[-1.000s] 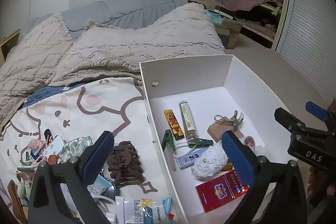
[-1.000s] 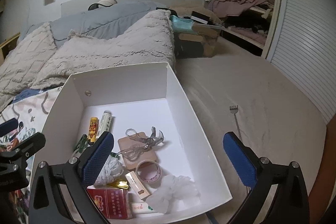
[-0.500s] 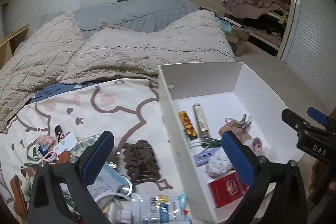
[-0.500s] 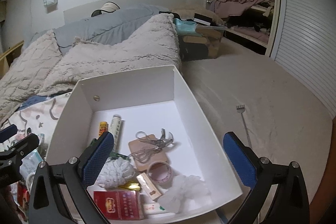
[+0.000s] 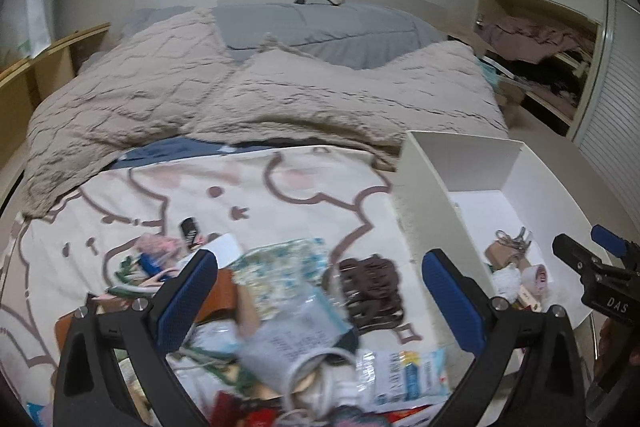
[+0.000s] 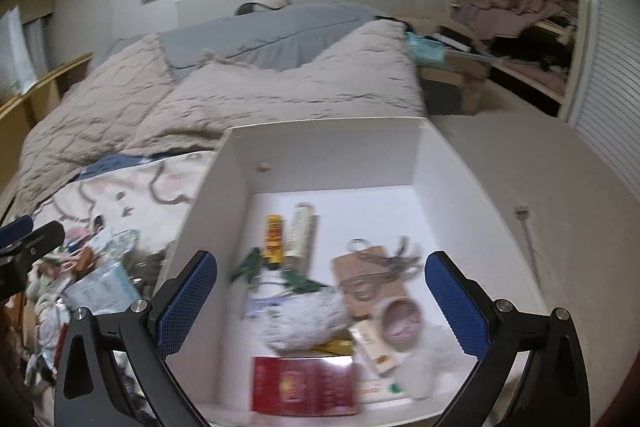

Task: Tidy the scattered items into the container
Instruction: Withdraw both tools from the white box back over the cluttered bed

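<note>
Here the left gripper hangs over the clutter on the cartoon-print bedsheet, fingers spread wide, nothing between the blue pads. Under and between the fingers: a floral fabric pouch, a clear packet with printed text, a white coiled cable; all blurred. A brown hair claw clip lies just right of the pouch, near the box wall. A blue-and-white snack packet lies at the lower edge. Further left, a small heap of pink and blue bits, too smeared to name, and a small black item beside it.

The white cardboard box stands on the bed to the right of the scatter; its tall left wall stands between pile and box floor.

The right gripper hovers above the box, fingers likewise wide apart, holding nothing. Box contents in the right wrist view: yellow tube and pale tube side by side, green clip, eyelash curler on a tan pad, roll of pink tape, white crocheted bundle, red packet against the near wall. A back scratcher lies on the floor right of the box. A beige knitted blanket is bunched behind the box.
</note>
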`<state>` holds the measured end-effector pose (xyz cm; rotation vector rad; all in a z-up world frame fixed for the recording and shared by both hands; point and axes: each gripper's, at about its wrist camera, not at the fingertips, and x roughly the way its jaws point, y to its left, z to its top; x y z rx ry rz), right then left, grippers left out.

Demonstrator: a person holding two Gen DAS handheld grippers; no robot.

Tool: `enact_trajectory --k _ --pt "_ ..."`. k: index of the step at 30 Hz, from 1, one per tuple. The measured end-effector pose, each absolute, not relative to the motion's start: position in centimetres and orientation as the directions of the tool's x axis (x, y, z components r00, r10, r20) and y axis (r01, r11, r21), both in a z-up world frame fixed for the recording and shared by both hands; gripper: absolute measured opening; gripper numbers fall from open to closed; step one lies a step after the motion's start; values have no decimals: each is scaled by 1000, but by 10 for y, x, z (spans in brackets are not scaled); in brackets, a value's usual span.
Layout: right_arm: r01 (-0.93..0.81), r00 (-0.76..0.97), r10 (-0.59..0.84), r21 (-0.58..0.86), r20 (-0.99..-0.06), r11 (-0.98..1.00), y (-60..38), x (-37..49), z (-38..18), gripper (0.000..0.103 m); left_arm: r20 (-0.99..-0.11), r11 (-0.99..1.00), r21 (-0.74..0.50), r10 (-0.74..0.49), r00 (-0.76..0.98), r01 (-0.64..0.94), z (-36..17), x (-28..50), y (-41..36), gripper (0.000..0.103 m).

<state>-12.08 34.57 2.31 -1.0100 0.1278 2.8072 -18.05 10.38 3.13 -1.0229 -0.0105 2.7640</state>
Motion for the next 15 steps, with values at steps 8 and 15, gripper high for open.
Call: enact_trajectory --k 8,15 --pt "-36 -783 -8 58 -623 -998 295 -122 25 103 -621 -990 -76 143 -770 -123 33 -161 51 103" --pt "36 -804 -64 60 -591 -998 263 -119 23 103 -610 -992 -79 123 -783 -95 32 -144 9 103"
